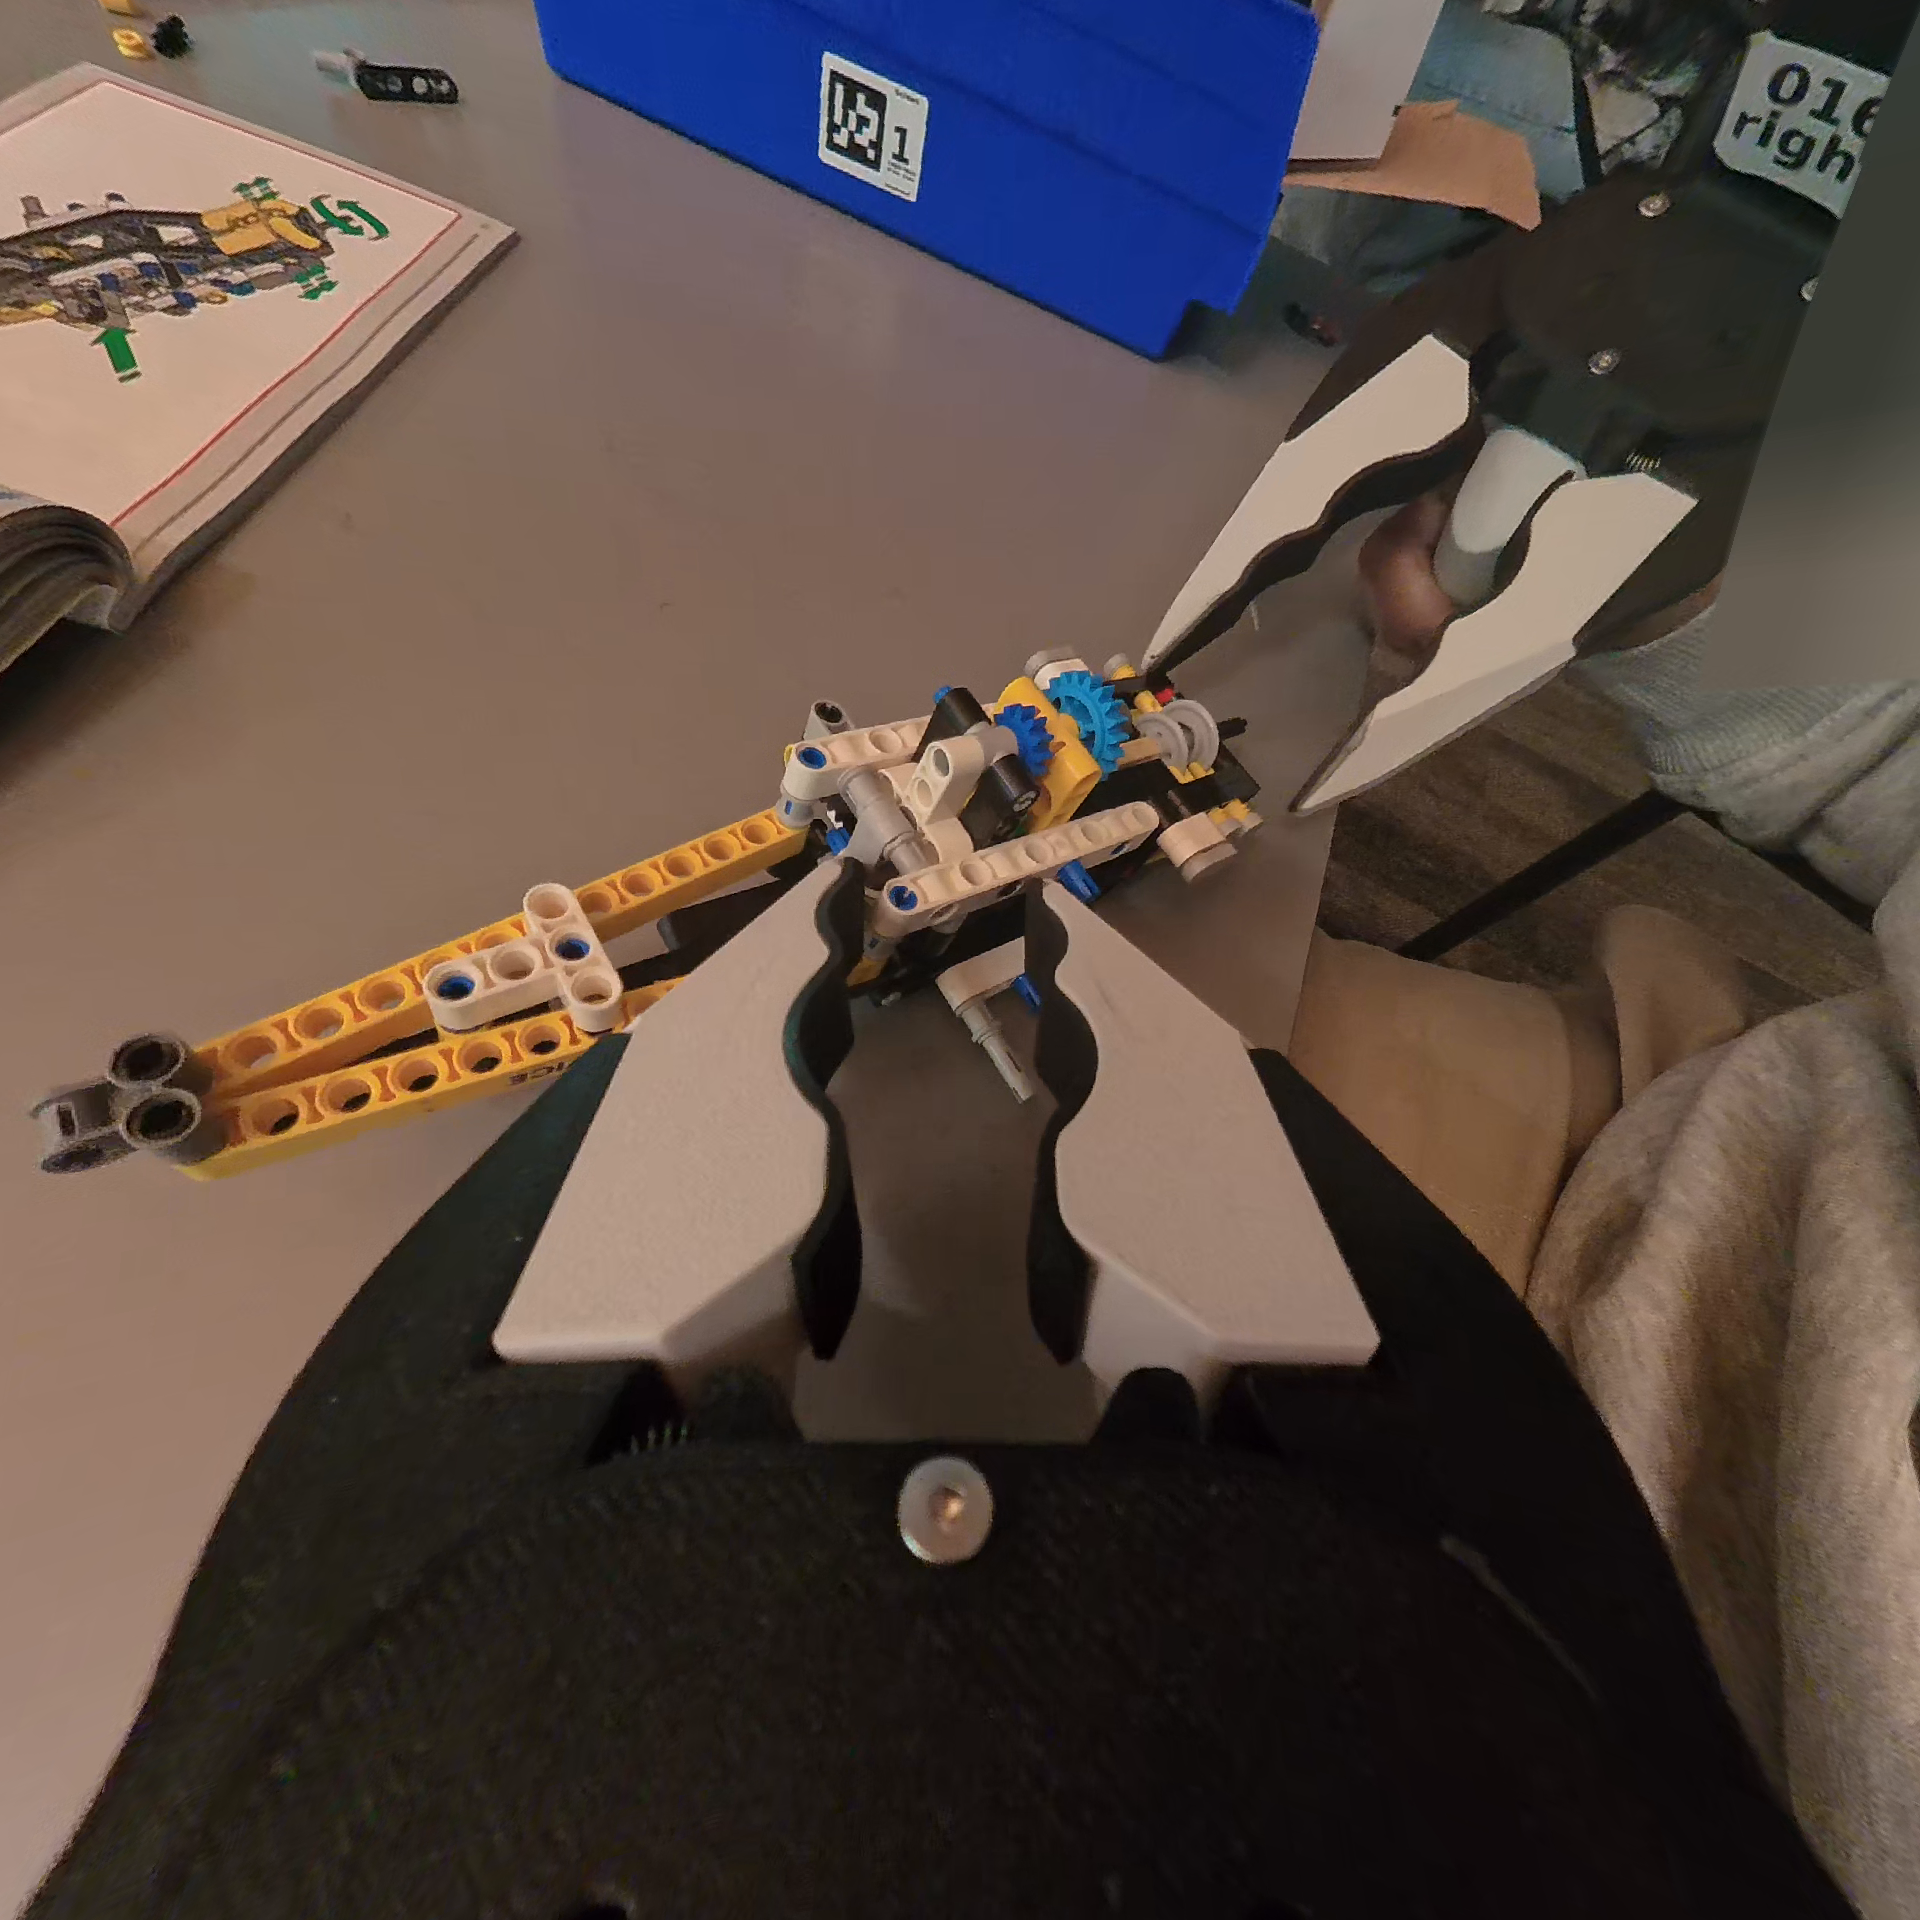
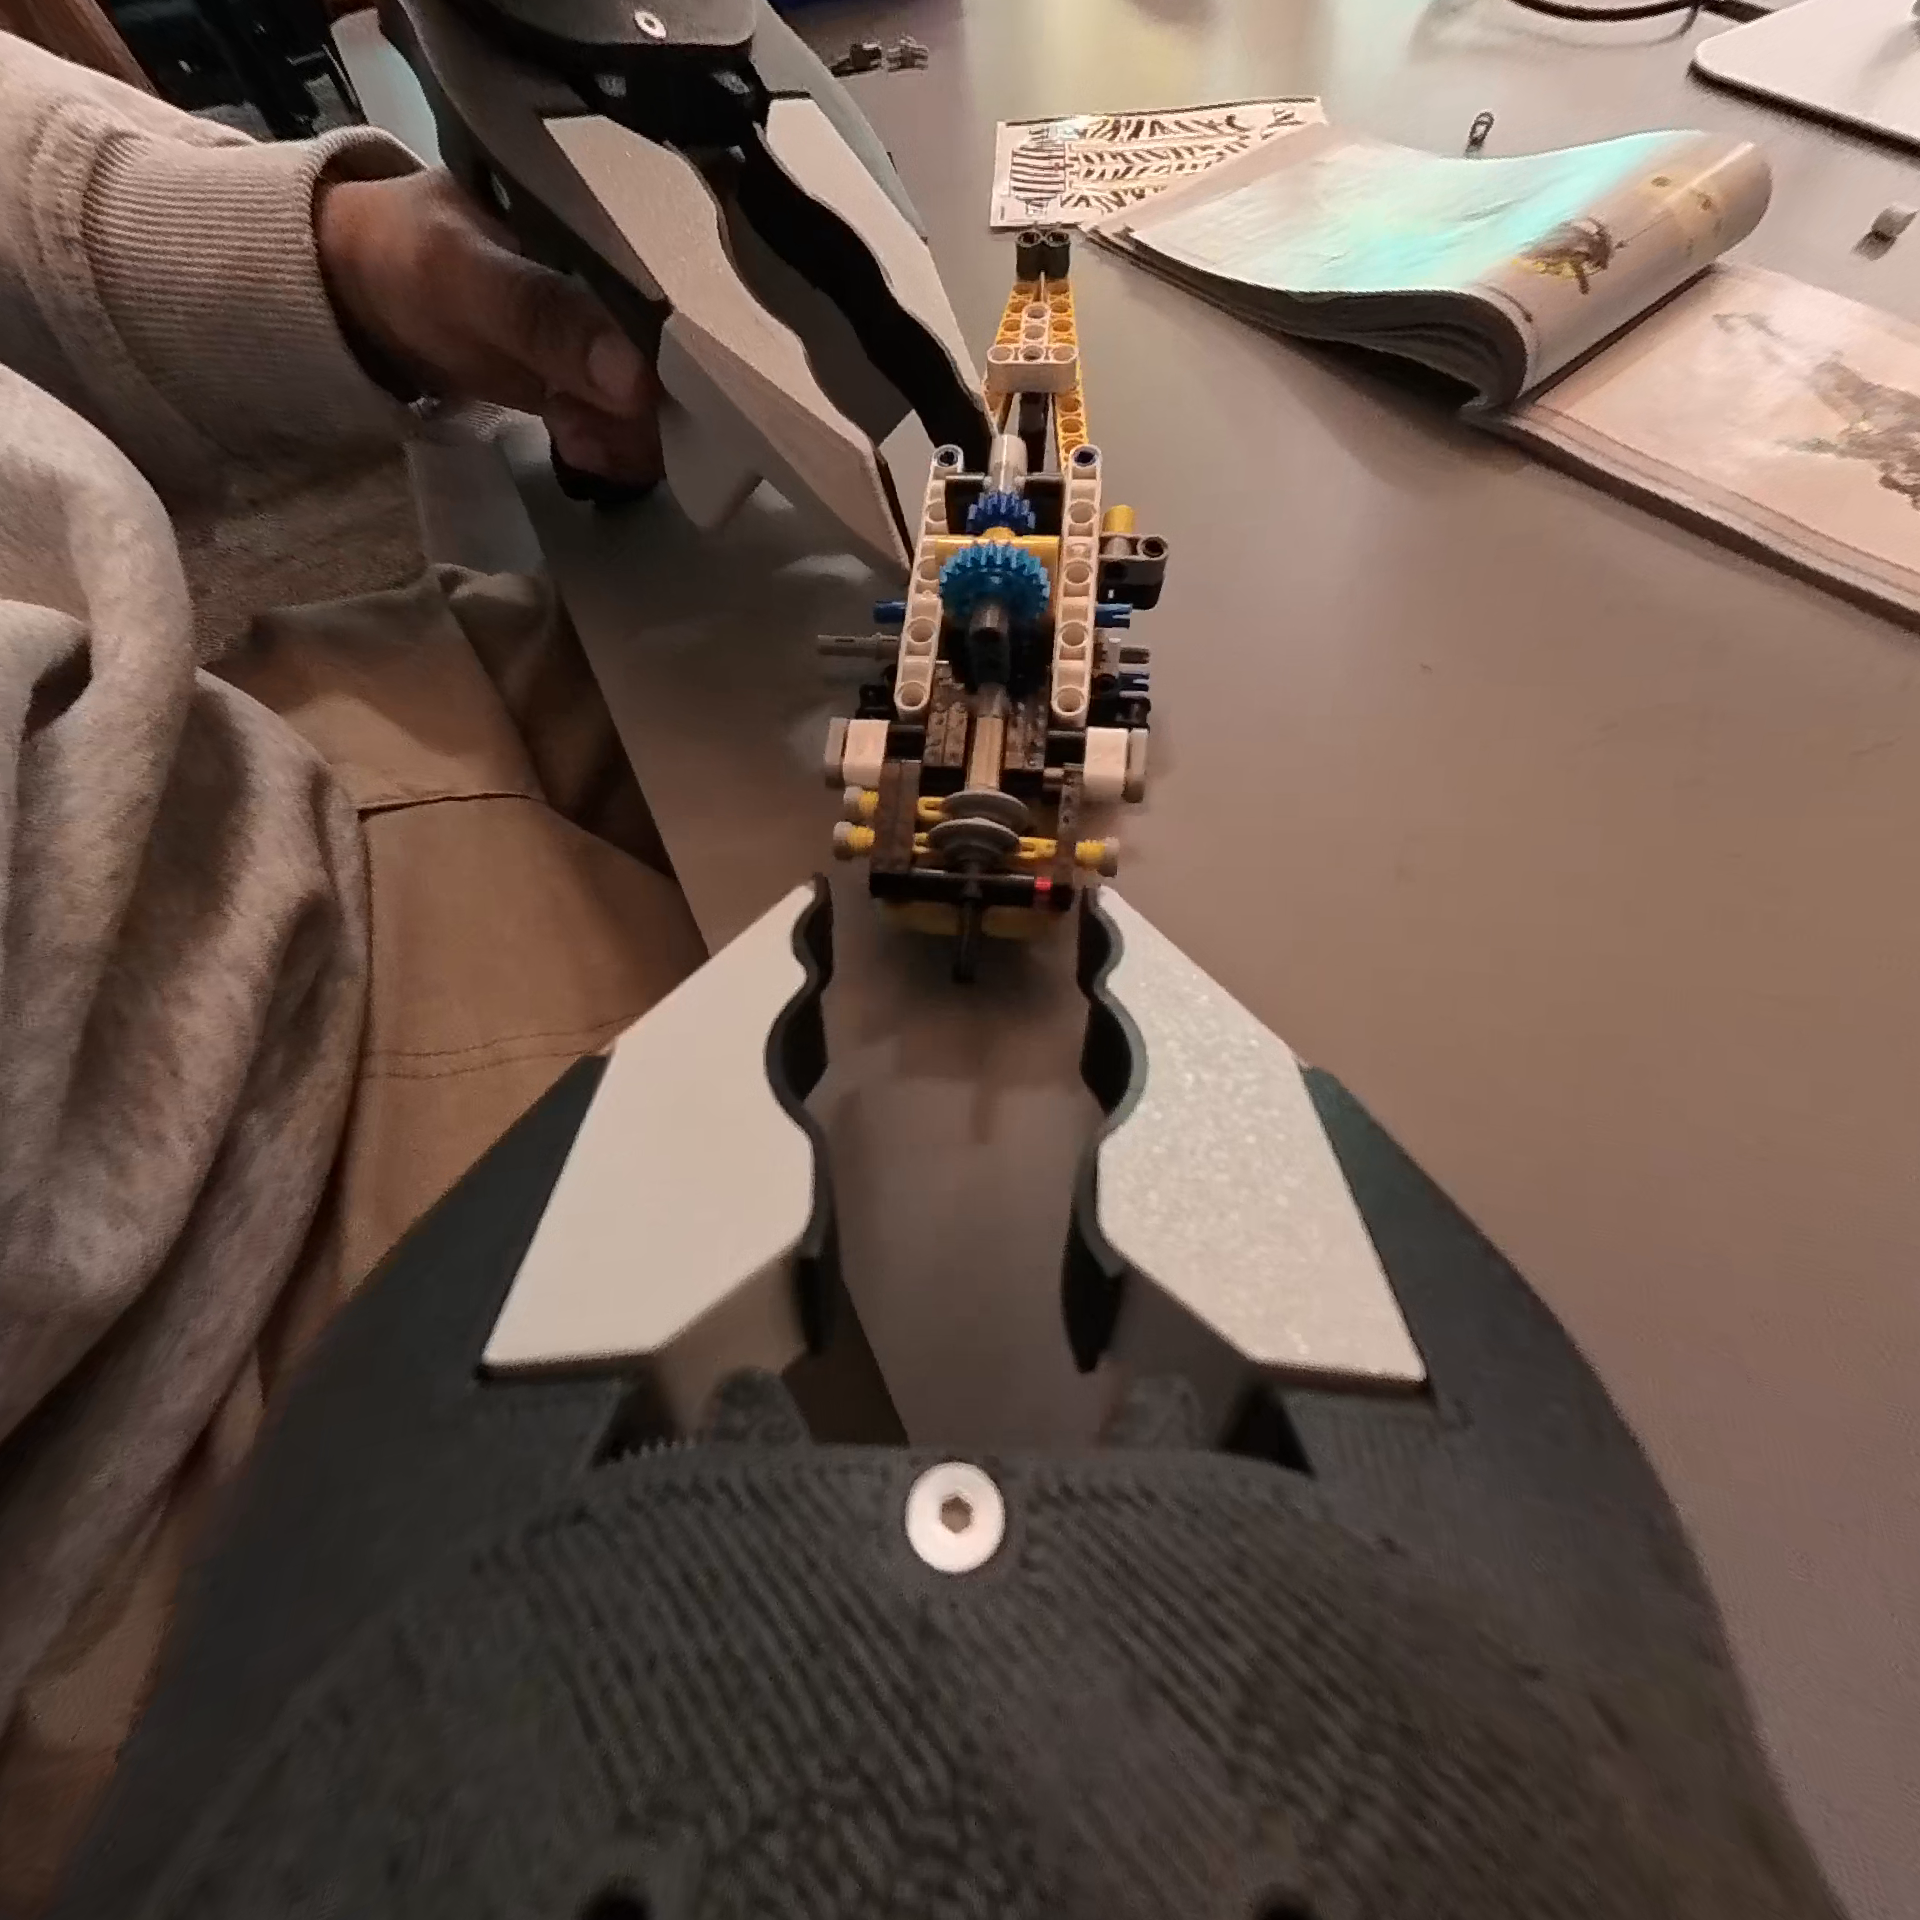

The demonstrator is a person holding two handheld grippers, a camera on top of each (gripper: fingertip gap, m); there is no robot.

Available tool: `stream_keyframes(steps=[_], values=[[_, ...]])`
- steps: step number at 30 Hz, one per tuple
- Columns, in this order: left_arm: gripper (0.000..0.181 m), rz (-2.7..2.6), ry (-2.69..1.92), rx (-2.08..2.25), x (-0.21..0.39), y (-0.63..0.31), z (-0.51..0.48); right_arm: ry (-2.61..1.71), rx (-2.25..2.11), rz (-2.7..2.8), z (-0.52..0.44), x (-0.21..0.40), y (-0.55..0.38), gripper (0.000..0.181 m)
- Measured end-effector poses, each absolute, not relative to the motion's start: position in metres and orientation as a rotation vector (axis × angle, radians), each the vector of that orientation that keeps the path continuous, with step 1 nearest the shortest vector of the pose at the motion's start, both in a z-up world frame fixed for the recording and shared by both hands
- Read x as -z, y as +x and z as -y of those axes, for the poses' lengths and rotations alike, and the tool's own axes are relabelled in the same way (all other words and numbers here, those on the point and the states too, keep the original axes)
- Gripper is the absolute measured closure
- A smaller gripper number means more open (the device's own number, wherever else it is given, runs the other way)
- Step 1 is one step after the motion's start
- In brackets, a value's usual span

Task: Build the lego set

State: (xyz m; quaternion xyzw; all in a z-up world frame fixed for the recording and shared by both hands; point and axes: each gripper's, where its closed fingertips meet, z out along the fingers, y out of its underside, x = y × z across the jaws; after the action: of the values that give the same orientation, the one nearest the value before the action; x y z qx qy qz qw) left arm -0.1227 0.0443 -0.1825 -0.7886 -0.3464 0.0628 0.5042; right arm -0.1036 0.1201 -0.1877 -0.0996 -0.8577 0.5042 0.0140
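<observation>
The lego model (image 1: 987,790) lies on the grey table (image 1: 727,468). It has a long yellow beam arm, white beams, blue gears and a black chassis. My left gripper (image 1: 940,894) is shut on the model's middle, one fingertip on each side of the chassis. It also shows in the right wrist view (image 2: 935,494), coming in from the left. My right gripper (image 2: 956,899) is open. Its tips flank the rear end of the model (image 2: 997,665), where a grey pulley and a black axle stick out. In the left wrist view the right gripper (image 1: 1226,732) sits at the model's far end.
An open instruction booklet (image 1: 208,291) lies to the left, also seen in the right wrist view (image 2: 1455,260). A blue bin (image 1: 987,156) stands behind. Loose pieces (image 1: 395,81) lie at the back. A sticker sheet (image 2: 1143,156) lies beyond the model. The table edge and a person's lap are close by. The grippers' ends are close to 9 cm from one another.
</observation>
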Motion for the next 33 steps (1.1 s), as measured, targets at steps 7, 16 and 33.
stream_keyframes(steps=[7,16,33], values=[[0.153,0.837,-1.902,-0.149,0.1824,-0.1228,-0.0444,-0.311,-1.568,2.66,-0.1213,0.1887,-0.1053,0.14],[0.153,0.837,-1.903,-0.152,0.1826,-0.1229,-0.0443,-0.309,-1.577,2.639,-0.1224,0.1866,-0.1071,0.143],[0.154,0.837,-1.904,-0.153,0.1826,-0.1229,-0.0442,-0.338,-1.58,2.643,-0.1236,0.1882,-0.1091,0.143]])
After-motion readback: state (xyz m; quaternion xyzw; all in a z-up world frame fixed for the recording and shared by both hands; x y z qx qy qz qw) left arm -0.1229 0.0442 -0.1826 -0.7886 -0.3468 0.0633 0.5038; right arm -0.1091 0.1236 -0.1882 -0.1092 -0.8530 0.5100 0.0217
